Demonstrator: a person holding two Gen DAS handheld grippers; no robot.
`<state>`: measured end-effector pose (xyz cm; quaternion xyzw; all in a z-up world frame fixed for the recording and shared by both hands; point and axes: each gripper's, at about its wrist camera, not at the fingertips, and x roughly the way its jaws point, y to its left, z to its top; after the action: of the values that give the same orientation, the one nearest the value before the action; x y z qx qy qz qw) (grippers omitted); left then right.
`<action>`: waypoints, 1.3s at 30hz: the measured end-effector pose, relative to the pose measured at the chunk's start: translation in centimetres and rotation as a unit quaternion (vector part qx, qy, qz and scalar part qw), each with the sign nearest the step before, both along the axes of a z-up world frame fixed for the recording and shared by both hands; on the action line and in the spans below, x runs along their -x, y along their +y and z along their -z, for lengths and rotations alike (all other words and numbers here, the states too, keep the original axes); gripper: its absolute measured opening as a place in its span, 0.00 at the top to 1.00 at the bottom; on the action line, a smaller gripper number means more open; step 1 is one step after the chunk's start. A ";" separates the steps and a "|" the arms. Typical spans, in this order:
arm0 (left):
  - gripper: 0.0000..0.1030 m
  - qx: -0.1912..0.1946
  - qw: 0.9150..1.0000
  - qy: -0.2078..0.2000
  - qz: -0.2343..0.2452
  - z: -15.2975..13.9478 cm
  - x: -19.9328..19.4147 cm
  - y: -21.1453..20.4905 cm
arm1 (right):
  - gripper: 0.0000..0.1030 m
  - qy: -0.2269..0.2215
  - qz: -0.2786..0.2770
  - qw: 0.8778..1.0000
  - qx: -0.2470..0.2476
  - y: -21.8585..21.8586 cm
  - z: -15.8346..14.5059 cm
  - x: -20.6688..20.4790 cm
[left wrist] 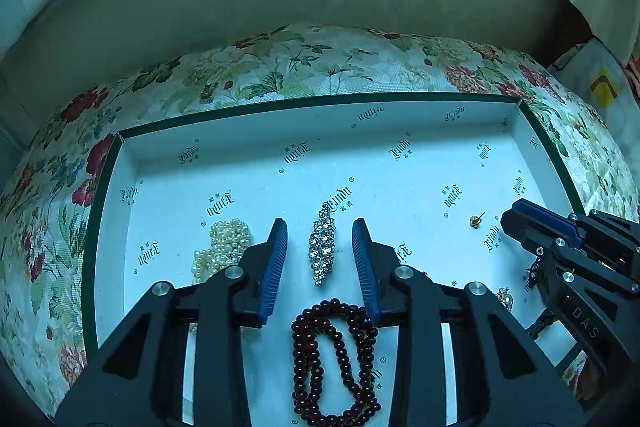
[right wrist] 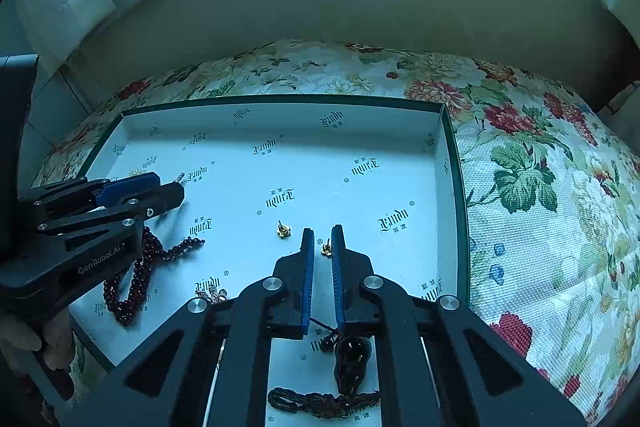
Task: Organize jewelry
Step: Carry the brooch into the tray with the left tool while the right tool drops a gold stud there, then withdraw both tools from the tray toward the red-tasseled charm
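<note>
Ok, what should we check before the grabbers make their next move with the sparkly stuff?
1. Left gripper jaws open: ok.
2. Sparkling rhinestone brooch lies flat in the white printed cardboard tray, touching neither pad: ok.
3. Right gripper almost shut, with a small gold flower earring between its tips; really pinched: cannot tell.
4. Second gold flower earring lies loose in the tray, apart from both grippers: ok.
5. Dark red bead strand lies under the left gripper, close to one finger; clear of it: cannot tell.
</note>
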<state>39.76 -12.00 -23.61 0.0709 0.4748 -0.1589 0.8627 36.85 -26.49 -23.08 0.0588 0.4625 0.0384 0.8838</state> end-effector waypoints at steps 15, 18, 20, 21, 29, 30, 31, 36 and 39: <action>0.54 0.002 1.000 -0.015 0.000 -0.5 1.1 0.5 | 0.65 -0.015 0.005 1.000 0.003 0.0 -0.4 0.7; 0.54 0.002 1.000 -0.017 0.002 -0.6 1.4 0.5 | 0.41 -0.030 0.016 0.999 0.010 0.0 -0.9 1.2; 0.54 0.003 1.000 -0.016 0.000 -0.7 1.6 0.6 | 0.41 -0.030 0.014 0.999 0.012 0.0 -0.9 1.3; 0.54 0.005 1.000 -0.016 -0.001 -0.8 1.7 0.7 | 0.41 -0.030 0.014 0.999 0.012 0.0 -1.0 1.4; 0.43 0.015 0.999 -0.028 -0.006 -2.4 4.0 1.9 | 0.41 -0.045 0.020 0.999 0.014 0.0 -2.8 3.7; 0.42 0.016 0.999 -0.030 -0.006 -2.6 4.5 2.1 | 0.41 -0.046 0.020 0.999 0.014 0.0 -3.1 4.2; 0.41 0.018 0.999 -0.032 -0.006 -2.9 5.0 2.4 | 0.41 -0.048 0.021 0.999 0.013 0.0 -3.3 4.7; 0.40 0.025 0.999 -0.030 -0.007 -3.8 8.0 3.8 | 0.41 -0.051 0.022 0.998 0.012 0.2 -4.2 7.6; 0.40 0.023 0.999 -0.027 -0.006 -4.0 9.9 4.6 | 0.41 -0.046 0.021 0.999 0.012 0.3 -4.3 9.5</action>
<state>29.86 -7.42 -19.56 0.0518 0.4482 -0.1625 0.8775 27.38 -26.16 -18.82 0.0565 0.4202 0.0172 0.9055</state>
